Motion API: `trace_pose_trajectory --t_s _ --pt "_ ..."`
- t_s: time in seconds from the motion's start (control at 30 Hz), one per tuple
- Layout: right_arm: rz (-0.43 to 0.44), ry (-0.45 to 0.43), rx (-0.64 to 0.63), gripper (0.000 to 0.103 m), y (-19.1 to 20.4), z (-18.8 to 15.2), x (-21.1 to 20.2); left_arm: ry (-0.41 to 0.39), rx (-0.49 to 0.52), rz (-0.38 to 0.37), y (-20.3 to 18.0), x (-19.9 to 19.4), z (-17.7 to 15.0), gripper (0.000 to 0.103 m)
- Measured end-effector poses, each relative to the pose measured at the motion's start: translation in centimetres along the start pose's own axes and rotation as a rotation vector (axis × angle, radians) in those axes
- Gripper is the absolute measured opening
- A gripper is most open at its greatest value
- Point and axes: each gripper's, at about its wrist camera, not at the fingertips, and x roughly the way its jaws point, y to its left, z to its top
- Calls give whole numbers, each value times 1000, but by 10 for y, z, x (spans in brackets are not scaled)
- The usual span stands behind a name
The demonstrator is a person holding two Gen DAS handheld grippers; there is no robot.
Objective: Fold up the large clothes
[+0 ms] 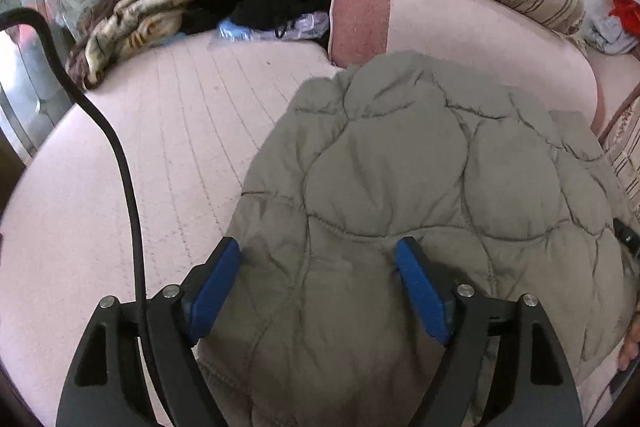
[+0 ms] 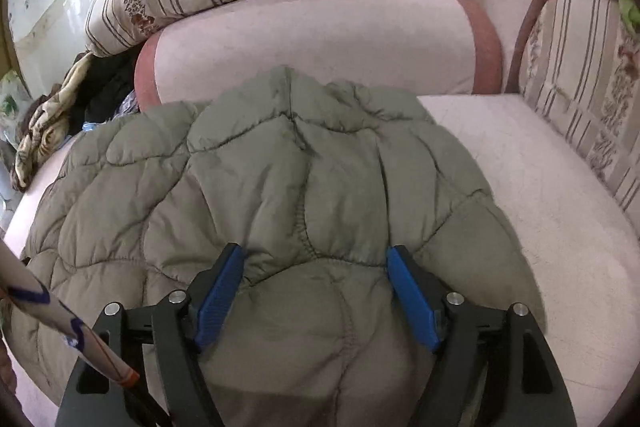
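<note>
Both claws (image 1: 320, 251) (image 2: 316, 255) gape over the puffy, quilted olive jacket (image 1: 420, 187); released.

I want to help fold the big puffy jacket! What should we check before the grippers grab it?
1. Jacket lies on the sofa seat: ok.
2. Left gripper open over the jacket: ok.
3. Right gripper open over the jacket: ok.
4. Jacket spread flat: not ok, it looks puffy and bunched toward the back cushion.
5. Room on the seat to fold: ok, bare seat shows on both sides.
6. Black cable clear of the jacket: ok in the left view, it runs beside it.
7. Sleeves tucked in: cannot tell.
</note>
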Motion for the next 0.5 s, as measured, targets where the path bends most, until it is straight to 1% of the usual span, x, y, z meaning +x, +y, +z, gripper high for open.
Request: trace_pose_trajectory --t_s 0.07,0.13,0.17,0.23,0.27,0.3,0.37,0.47,0.5 --pt "18 -31 -12 79 6 3 -13 -30 7 23 -2 -8 -2 80" --pt "35 -62 -47 79 19 1 -24 -19 8 35 -4 -5 -4 81" --pt "46 -60 -58 79 23 -3 -26 -7 10 36 -4 0 -5 81" --pt "73 -23 -82 79 34 -9 -18 -13 8 49 -4 5 -6 90" --pt "62 -5 -90 81 37 -13 -11 -13 6 51 -3 6 -6 91" --pt "43 2 -100 81 39 -16 -6 -5 -12 37 0 5 -4 91" --pt "19 -13 -105 81 43 -16 -10 -8 -46 17 6 1 -2 91" --pt "35 -51 -118 81 50 -16 -21 -5 -42 25 6 7 -3 91" --pt "33 -44 -123 82 52 -18 -18 0 -40 27 5 11 -4 91"
